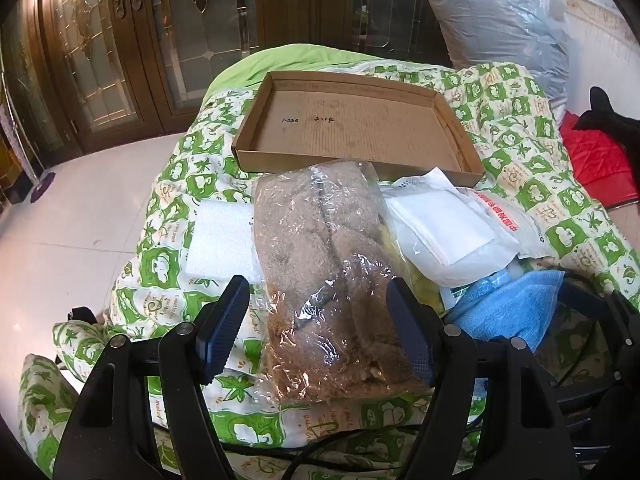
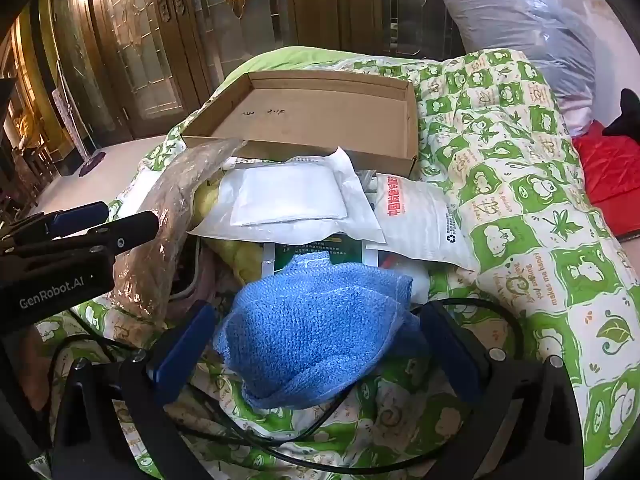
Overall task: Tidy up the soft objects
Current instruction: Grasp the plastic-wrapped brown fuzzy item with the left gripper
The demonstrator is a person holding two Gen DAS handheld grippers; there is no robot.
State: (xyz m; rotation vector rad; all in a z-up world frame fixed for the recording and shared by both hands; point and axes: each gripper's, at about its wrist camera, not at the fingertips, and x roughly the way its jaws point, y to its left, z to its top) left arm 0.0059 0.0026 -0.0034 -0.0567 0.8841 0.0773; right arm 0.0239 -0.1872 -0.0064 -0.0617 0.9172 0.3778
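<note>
On the left gripper's point(image 2: 80, 224) black body, seen side-on from the right wrist camera, white lettering read "GenRobot.AI". In its own view the left gripper point(image 1: 320, 320) was spread wide, its blue pads on either side of the near end of a clear plastic bag of brown plush point(image 1: 324, 276); whether either pad touched the bag was unclear. The bag's long axis ran straight ahead from the gripper toward the cardboard tray point(image 1: 460, 152). A white foam block point(image 1: 220, 240) lay just left of the bag on the green-and-white bed quilt point(image 1: 168, 184).

Ahead of both grippers the shallow cardboard tray held nothing; dark handwriting on its floor was too faint to read for certain. Right of the bag, white packets point(image 1: 440, 224) overlapped the tray's near rim, one printed with red Chinese characters I could not make out.

The right gripper point(image 2: 316, 344) was also spread, straddling a rumpled blue towel point(image 2: 316, 328) heaped between its pads, contact unclear. To its right the quilt point(image 2: 520, 200) carried the words "makes me happy".
</note>
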